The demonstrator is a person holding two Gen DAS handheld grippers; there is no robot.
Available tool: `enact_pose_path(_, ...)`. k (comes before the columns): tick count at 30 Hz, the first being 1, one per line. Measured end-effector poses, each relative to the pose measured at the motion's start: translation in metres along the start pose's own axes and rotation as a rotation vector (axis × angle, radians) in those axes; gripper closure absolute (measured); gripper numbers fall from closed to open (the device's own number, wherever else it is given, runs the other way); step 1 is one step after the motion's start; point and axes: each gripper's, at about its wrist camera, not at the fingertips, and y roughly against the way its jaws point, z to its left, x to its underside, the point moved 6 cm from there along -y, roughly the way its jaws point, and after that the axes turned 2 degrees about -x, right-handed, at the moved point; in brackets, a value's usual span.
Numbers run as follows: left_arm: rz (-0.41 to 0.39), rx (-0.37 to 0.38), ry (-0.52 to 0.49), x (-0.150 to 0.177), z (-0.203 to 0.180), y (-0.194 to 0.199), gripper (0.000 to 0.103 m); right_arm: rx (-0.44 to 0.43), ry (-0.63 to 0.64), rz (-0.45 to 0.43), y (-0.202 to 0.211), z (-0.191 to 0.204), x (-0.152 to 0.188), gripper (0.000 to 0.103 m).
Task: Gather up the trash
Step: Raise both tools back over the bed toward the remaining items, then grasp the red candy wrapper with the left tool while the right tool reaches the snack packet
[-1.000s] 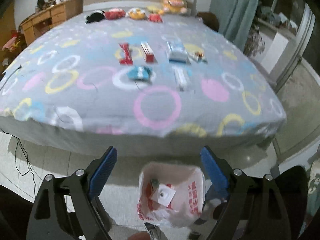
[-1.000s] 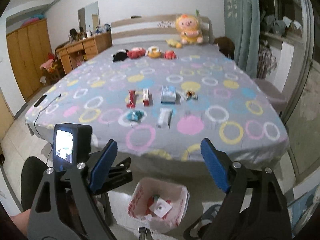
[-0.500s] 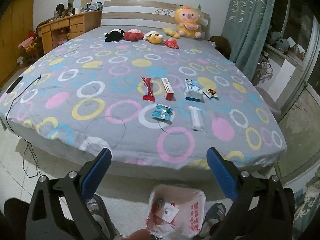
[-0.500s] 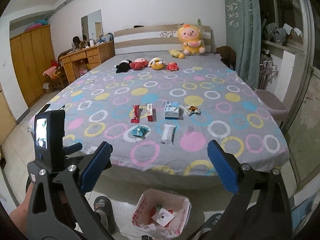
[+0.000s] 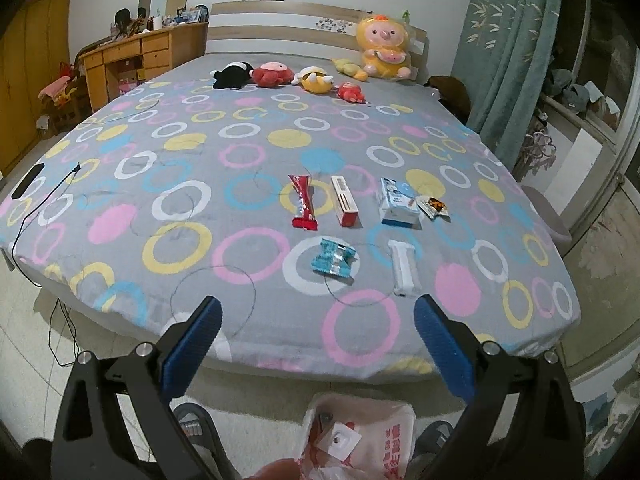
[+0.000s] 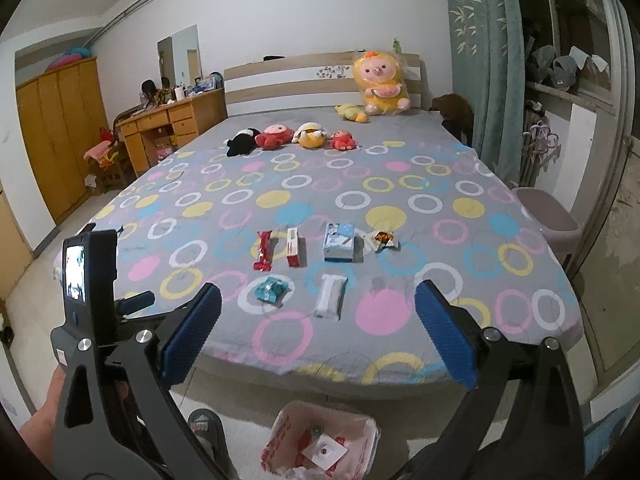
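Several pieces of trash lie near the foot of the bed (image 5: 120, 208): a red wrapper (image 5: 303, 206) (image 6: 263, 250), a red-and-white box (image 5: 345, 201) (image 6: 294, 247), a blue-white carton (image 5: 397, 202) (image 6: 339, 242), a small snack packet (image 5: 432, 206) (image 6: 383, 239), a teal wrapper (image 5: 333, 259) (image 6: 271, 289) and a white packet (image 5: 404, 268) (image 6: 330, 296). A white-and-red plastic bag (image 5: 384, 440) (image 6: 280, 440) sits on the floor below, holding some trash. My left gripper (image 5: 316, 344) and right gripper (image 6: 316, 340) are open and empty, above the bag, short of the bed.
Several plush toys (image 5: 272, 74) (image 6: 276, 136) and a big yellow doll (image 5: 384, 54) sit by the headboard. A black cable (image 5: 44, 208) trails off the bed's left side. A stool (image 6: 548, 220) and curtain (image 6: 476, 64) stand right, a wooden desk (image 6: 172, 124) left. Slippers (image 5: 192, 428) are on the floor.
Both grippers have risen and tilted up from the bag, so more of the bed and room shows. The left gripper was blurred a second ago and is steadier now.
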Motion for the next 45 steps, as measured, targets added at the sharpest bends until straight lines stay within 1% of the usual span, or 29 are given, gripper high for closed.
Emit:
enact_pose_path(4,0.001,-0.015,-0.013,-0.016,0.003,-0.016,0.009,0.006,-0.003,-0.013,-0.010,-0.012,-0.016,0.008)
enact_pose_path(10,0.002,-0.039,-0.047,-0.041,0.009,-0.048,0.009,-0.022,-0.071,-0.013,-0.030,-0.040,-0.040,0.008)
enact_pose_path(14,0.000,-0.054,-0.086,-0.057,0.010,-0.072,0.009,-0.024,-0.091,-0.034,-0.040,-0.058,-0.058,0.008)
enact_pose_path(17,-0.004,-0.062,-0.109,-0.066,0.010,-0.089,0.009,-0.010,-0.094,-0.040,-0.050,-0.067,-0.068,0.008)
enact_pose_path(20,0.013,-0.059,-0.100,-0.073,0.012,-0.111,0.009,0.005,-0.091,-0.026,-0.068,-0.073,-0.072,0.007)
enact_pose_path(25,0.041,-0.045,-0.052,-0.076,0.017,-0.148,0.009,0.025,-0.092,0.033,-0.114,-0.080,-0.069,0.007)
enact_pose_path(29,0.065,-0.041,-0.021,-0.073,0.020,-0.175,0.009,0.032,-0.104,0.106,-0.164,-0.085,-0.059,0.007)
enact_pose_path(31,0.073,-0.042,-0.013,-0.069,0.020,-0.188,0.009,0.052,-0.107,0.139,-0.184,-0.085,-0.054,0.007)
enact_pose_path(33,0.094,-0.049,-0.017,-0.066,0.020,-0.200,0.009,0.051,-0.106,0.157,-0.199,-0.087,-0.050,0.007)
enact_pose_path(35,0.109,-0.045,-0.003,-0.068,0.020,-0.212,0.009,0.071,-0.093,0.169,-0.214,-0.089,-0.046,0.007)
enact_pose_path(37,0.100,-0.043,-0.017,-0.073,0.016,-0.218,0.009,0.103,-0.061,0.187,-0.232,-0.091,-0.042,0.007)
enact_pose_path(39,0.091,-0.059,-0.046,-0.076,0.014,-0.224,0.009,0.103,-0.047,0.200,-0.246,-0.092,-0.037,0.007)
enact_pose_path(45,0.125,-0.083,-0.066,-0.083,0.019,-0.248,0.009,0.153,-0.027,0.244,-0.294,-0.110,-0.033,0.007)
